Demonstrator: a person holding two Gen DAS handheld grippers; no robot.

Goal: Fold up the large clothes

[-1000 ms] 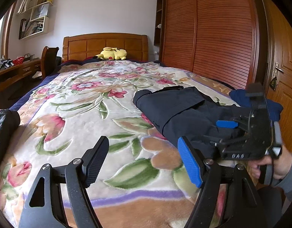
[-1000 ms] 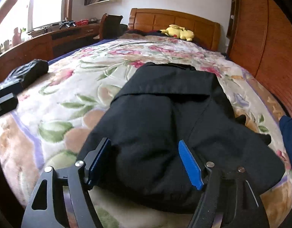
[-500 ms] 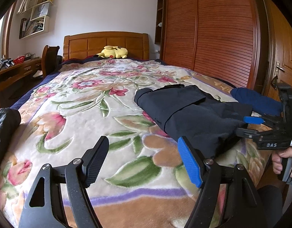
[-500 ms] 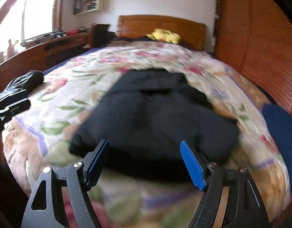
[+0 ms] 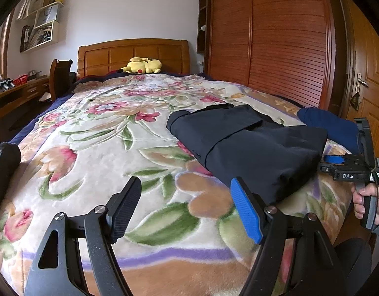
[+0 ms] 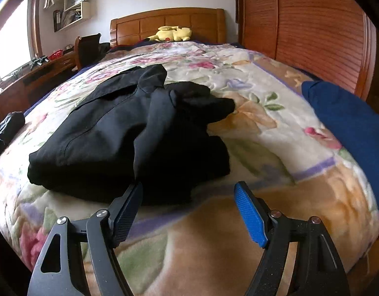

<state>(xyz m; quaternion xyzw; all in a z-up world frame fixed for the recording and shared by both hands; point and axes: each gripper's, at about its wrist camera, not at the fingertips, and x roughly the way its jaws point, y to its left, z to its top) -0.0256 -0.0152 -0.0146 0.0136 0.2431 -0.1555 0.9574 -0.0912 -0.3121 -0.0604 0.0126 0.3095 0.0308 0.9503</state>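
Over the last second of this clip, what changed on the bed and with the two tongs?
The right tongs drew back off the folded black garment toward the right edge of the bed, open, holding nothing; in their own view the garment now lies to the left. The left tongs stayed open over the floral blanket. The garment, blue garment and yellow plush toy did not move.

A home bedroom: floral-blanketed bed (image 5: 95, 148), wooden headboard (image 5: 132, 54) (yellow plush toy (image 5: 142, 65)), wardrobe (image 5: 275, 37).
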